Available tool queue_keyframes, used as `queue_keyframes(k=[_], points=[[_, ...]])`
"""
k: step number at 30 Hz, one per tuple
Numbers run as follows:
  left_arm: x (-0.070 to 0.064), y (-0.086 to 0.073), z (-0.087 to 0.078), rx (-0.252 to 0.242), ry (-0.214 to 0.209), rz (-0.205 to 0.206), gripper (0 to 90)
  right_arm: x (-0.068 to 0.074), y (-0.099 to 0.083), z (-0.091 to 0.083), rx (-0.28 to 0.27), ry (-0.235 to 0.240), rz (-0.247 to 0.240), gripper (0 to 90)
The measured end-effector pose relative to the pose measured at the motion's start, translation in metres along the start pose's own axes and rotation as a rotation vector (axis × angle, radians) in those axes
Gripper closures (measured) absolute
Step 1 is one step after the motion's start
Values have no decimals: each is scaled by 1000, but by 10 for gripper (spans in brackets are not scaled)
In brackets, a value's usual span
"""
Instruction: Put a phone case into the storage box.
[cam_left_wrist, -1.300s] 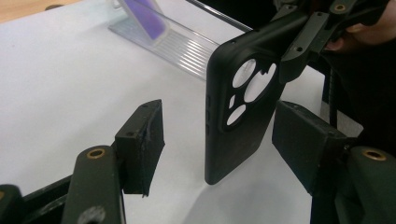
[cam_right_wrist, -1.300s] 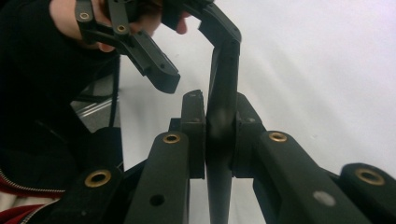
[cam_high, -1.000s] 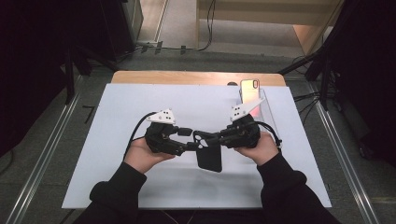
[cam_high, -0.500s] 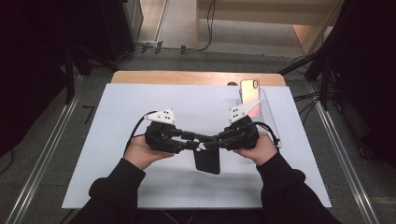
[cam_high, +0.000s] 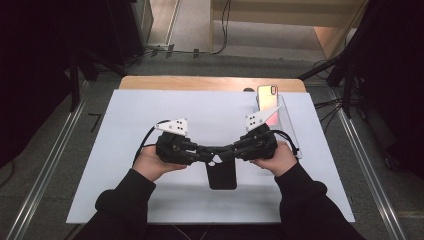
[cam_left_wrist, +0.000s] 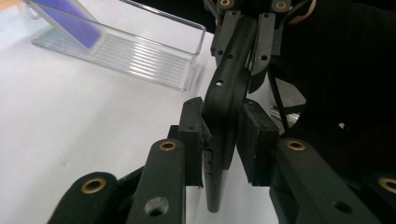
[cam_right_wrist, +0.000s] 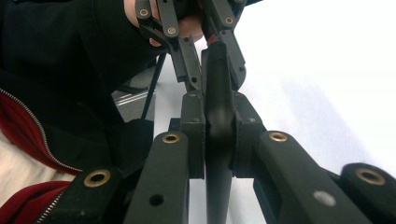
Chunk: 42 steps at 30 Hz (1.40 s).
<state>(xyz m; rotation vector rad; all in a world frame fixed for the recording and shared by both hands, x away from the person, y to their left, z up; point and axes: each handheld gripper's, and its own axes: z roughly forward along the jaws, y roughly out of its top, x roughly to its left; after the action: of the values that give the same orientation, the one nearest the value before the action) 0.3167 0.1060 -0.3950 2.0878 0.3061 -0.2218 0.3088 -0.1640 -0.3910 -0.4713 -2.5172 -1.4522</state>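
A black phone case is held edge-up over the white mat, between my two hands. My left gripper comes in from the left and my right gripper from the right, and their tips meet at the case's top end. In the left gripper view my left gripper has its pads against both faces of the thin case, with the right gripper clamped on it farther along. In the right gripper view my right gripper is shut tight on the case.
A phone leans in a clear acrylic stand at the back right of the white mat. The same stand lies beyond the left jaws. The wooden table edge runs behind the mat.
My left gripper has moved right toward the right gripper until their tips meet on the case. The right hand and the case have barely shifted.
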Motion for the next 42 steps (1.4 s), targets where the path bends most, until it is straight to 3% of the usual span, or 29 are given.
queue_keyframes(k=[7,11,14,22,24,30,33,34,37,42], points=[[-1,2,-1,26,-36,-38,773,-1,-1,0,-7,9,12,693],[-1,3,-6,27,-17,-61,774,-1,-1,-2,-32,-10,17,532],[-2,4,-11,15,7,-58,774,-2,-1,-5,-53,-37,18,471],[0,7,-19,30,51,-124,773,0,-2,-4,-79,-159,33,289],[1,7,-21,28,65,-145,773,0,-3,-3,-77,-157,41,274],[1,8,-28,29,134,-194,773,-2,-5,-2,-115,-146,66,205],[0,10,-29,28,183,-224,772,-3,-5,2,-130,-206,79,15],[-1,11,-30,26,199,-239,772,-3,-5,3,-123,-226,79,0],[-1,13,-31,14,260,-266,772,0,-6,9,-110,-284,92,0],[-3,16,-32,-4,331,-315,772,4,-7,22,-91,-284,130,0]])
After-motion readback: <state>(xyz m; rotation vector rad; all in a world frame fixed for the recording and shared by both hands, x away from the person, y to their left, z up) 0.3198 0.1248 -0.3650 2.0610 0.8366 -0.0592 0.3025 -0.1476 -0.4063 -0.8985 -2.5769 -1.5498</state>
